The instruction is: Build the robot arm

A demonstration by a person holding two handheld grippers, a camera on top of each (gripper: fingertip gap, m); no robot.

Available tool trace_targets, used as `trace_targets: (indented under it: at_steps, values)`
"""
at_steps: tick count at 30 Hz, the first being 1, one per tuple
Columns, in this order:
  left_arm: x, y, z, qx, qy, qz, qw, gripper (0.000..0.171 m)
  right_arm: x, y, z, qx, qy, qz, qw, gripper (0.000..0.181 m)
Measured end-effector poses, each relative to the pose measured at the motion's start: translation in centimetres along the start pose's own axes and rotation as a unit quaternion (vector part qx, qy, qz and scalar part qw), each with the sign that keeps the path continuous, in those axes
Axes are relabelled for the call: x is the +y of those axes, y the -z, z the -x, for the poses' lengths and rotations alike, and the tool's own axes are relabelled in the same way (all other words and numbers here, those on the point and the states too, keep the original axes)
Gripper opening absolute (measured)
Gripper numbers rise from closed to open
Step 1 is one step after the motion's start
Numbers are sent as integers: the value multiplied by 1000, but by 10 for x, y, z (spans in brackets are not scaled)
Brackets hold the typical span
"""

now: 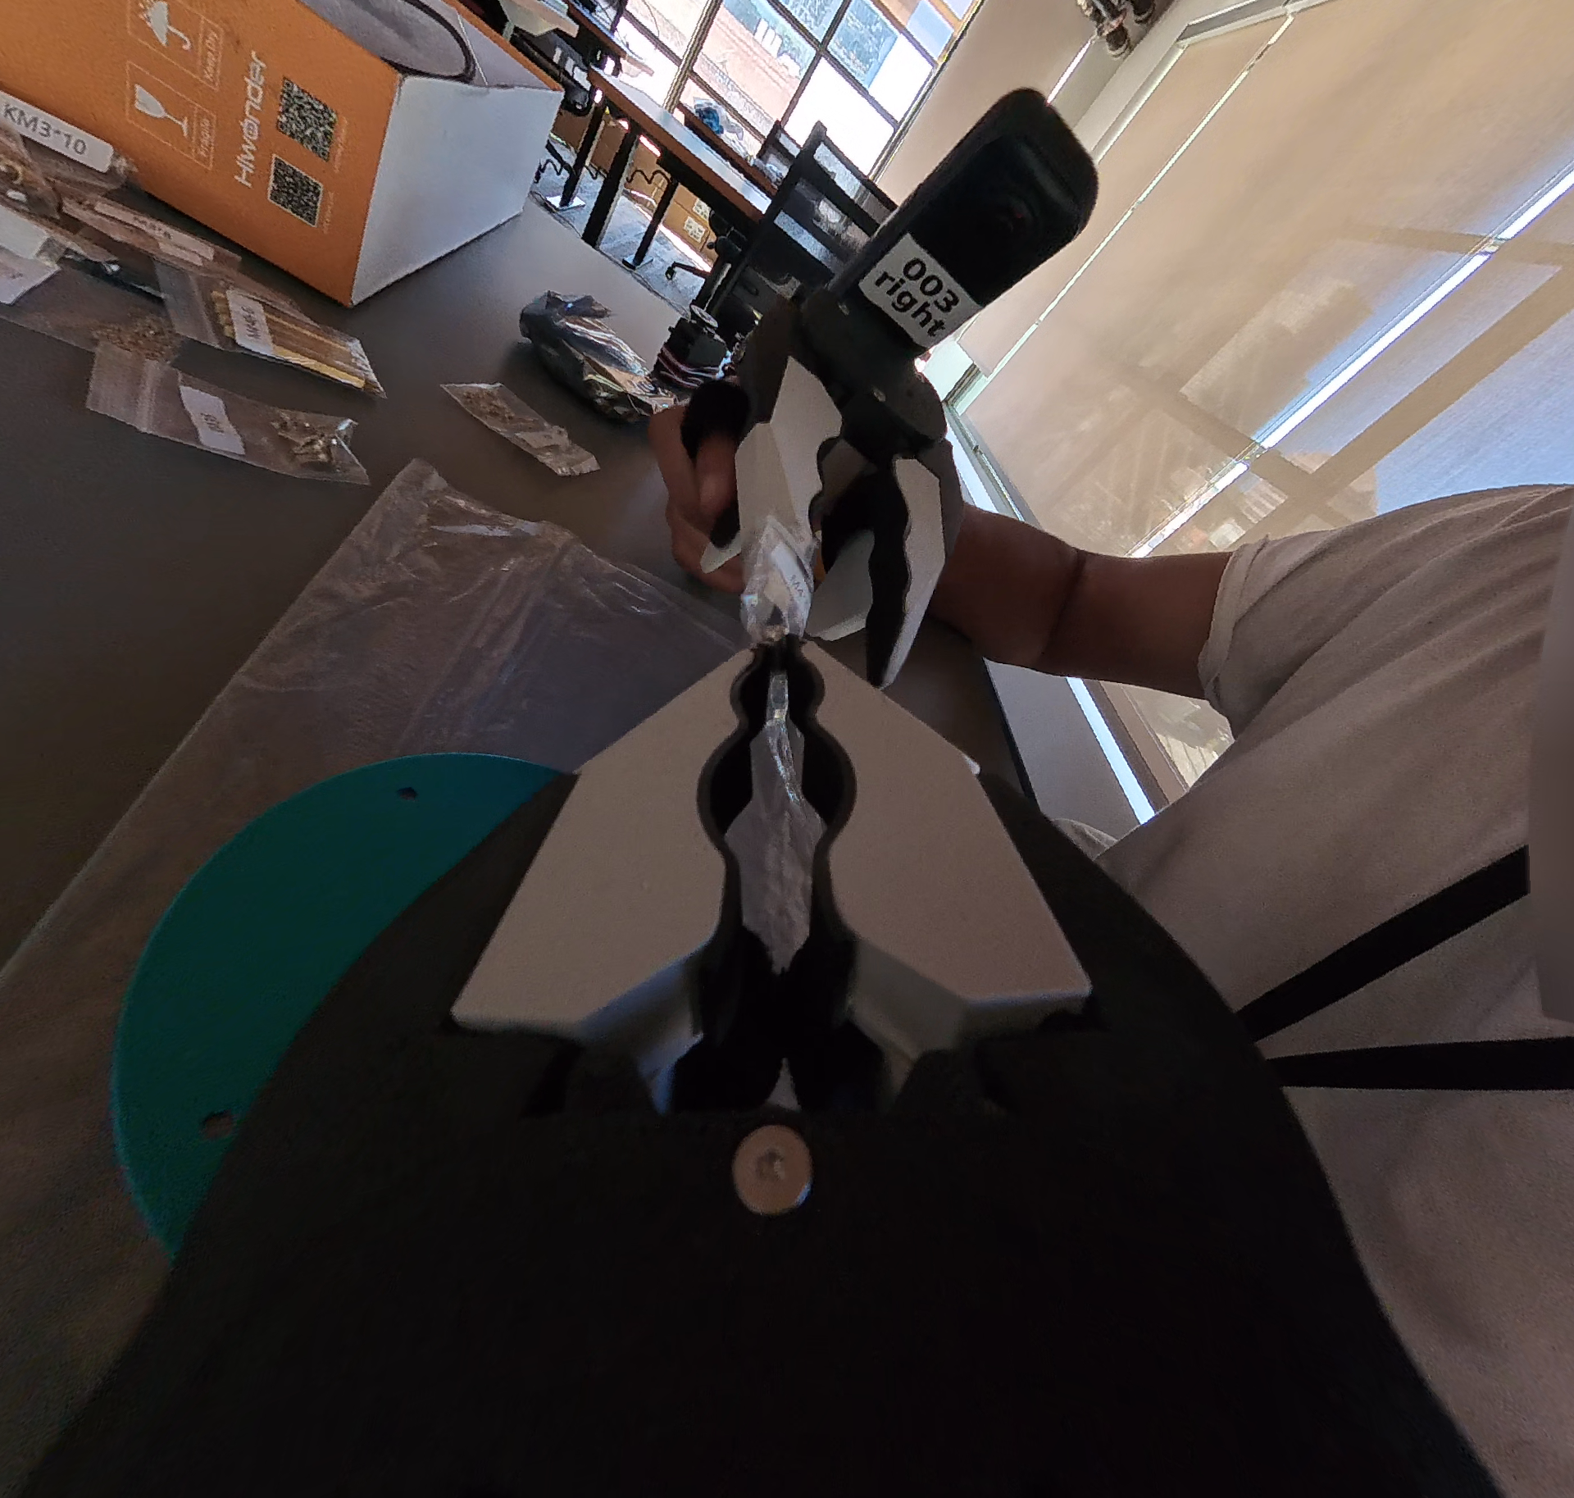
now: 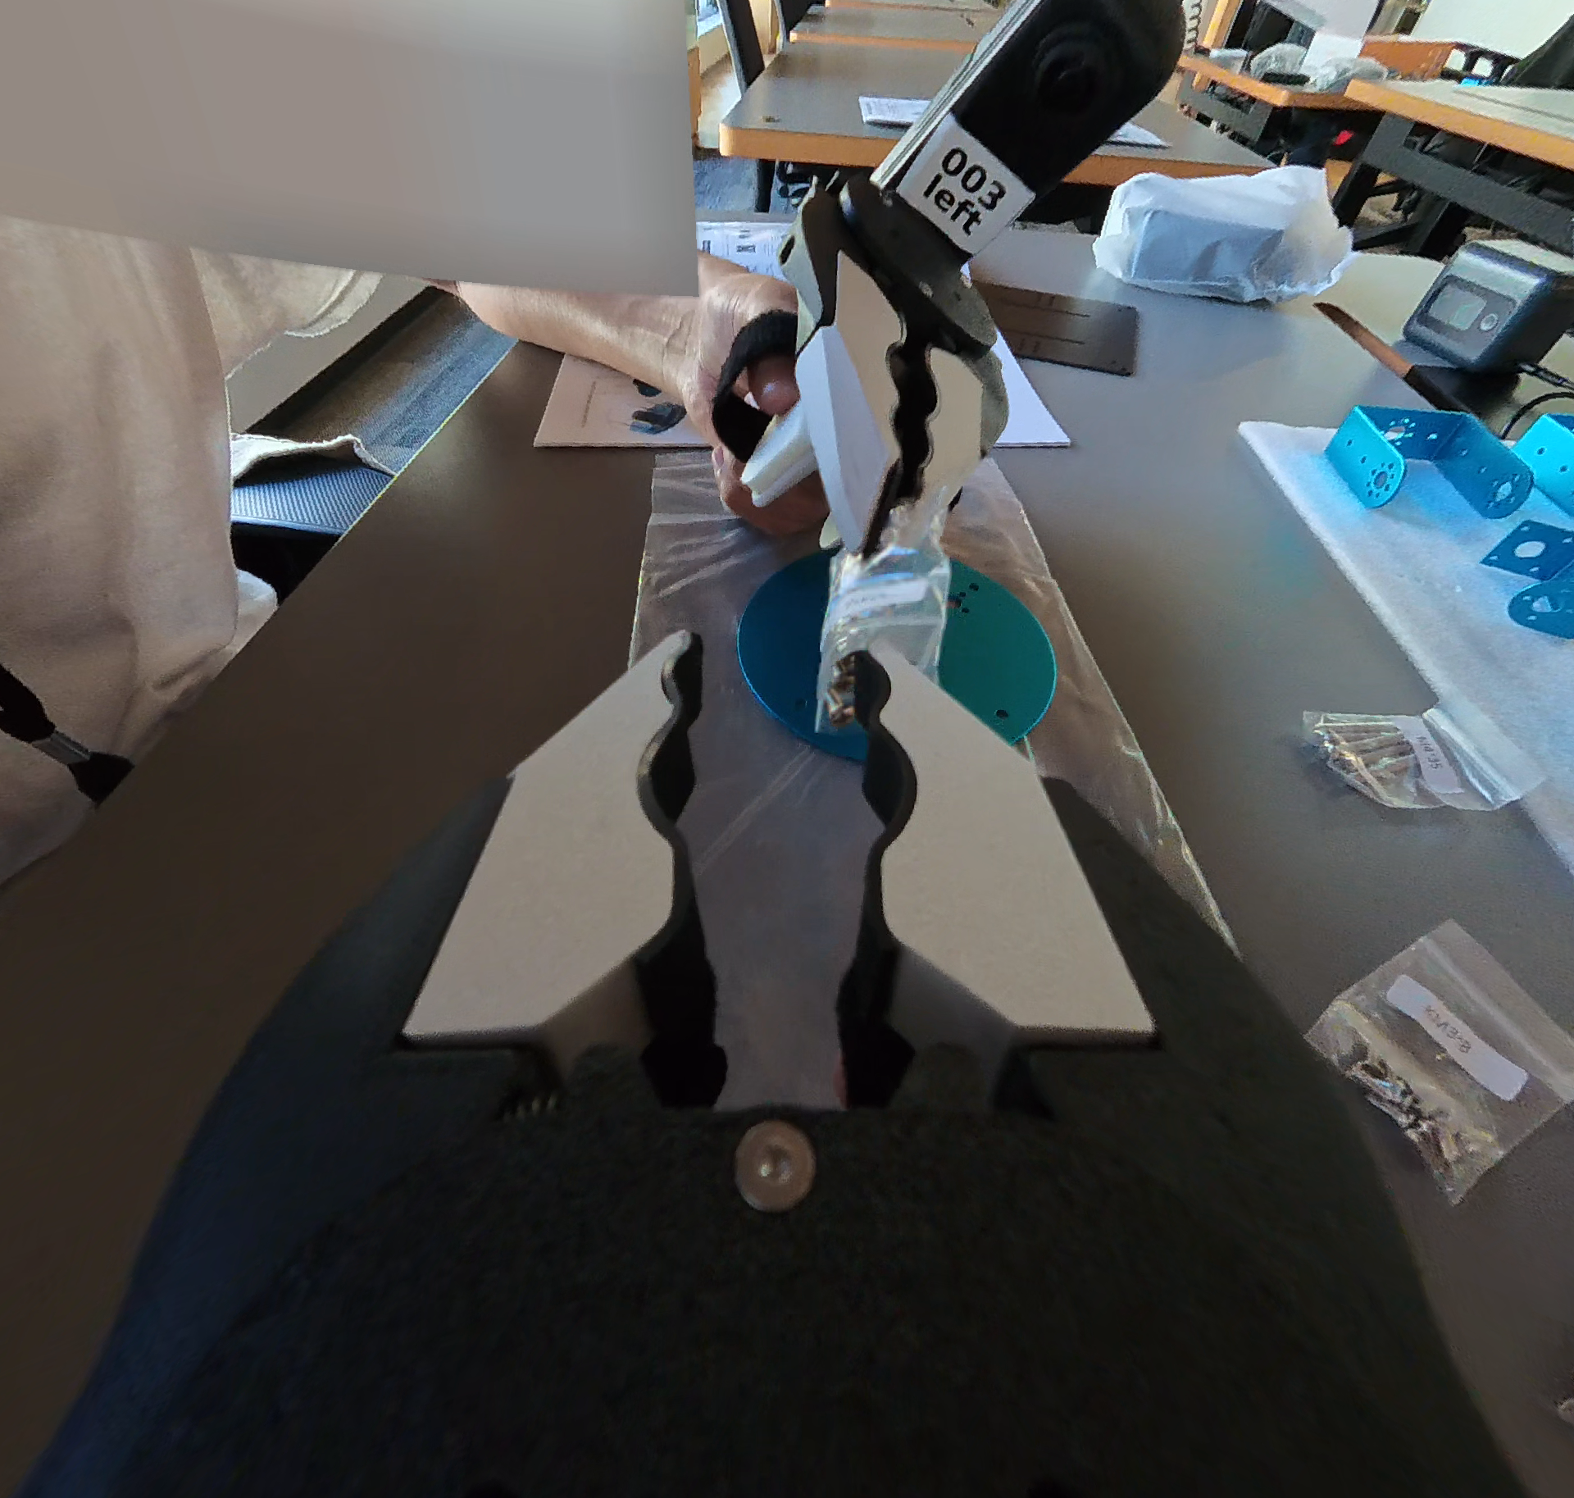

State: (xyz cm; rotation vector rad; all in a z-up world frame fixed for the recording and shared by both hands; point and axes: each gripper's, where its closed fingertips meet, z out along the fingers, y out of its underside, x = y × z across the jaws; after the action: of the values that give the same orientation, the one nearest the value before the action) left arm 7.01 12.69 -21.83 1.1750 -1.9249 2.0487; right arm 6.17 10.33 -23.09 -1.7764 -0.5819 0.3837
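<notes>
Nearest, the right hand-held gripper stood with jaws apart, one tip seemingly touching the lower end of a small clear bag of screws hanging above the teal disc, the left hand-held gripper clamped on its top, above the disc's far side on the bench.

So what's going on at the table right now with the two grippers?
A person holds a gripper in each hand. The left gripper is shut on the top of a small clear bag of screws, hanging above a teal round plate that lies on a clear plastic sheet. The right gripper is open, one fingertip by the bag's lower end. More screw bags and blue brackets lie nearby.
</notes>
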Motion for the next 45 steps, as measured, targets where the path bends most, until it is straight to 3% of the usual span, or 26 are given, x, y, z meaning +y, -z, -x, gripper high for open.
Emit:
trace_targets:
  at_steps: [5,10,19,26,33,41,45]
  values:
    - [-2,3,0,0,0,-4,1000,3,-1,6,-4,6,-3,0,1000,31]
    - [-1,0,-2,3,0,-3,1000,3,-3,-2,-1,3,-5,-8,1000,41]
    - [-2,3,0,-1,-2,-3,1000,3,1,6,-4,8,-8,16,1000,31]
    - [1,0,-1,0,-1,2,1000,3,5,-3,-3,11,0,24,1000,40]
    - [-3,4,1,-3,-2,-4,1000,3,4,6,-5,13,-2,28,1000,31]
    - [0,0,-2,3,-1,2,1000,3,0,-3,0,-7,-21,3,1000,42]
    - [-1,1,-1,1,-4,2,1000,3,1,1,1,-9,-18,10,1000,35]
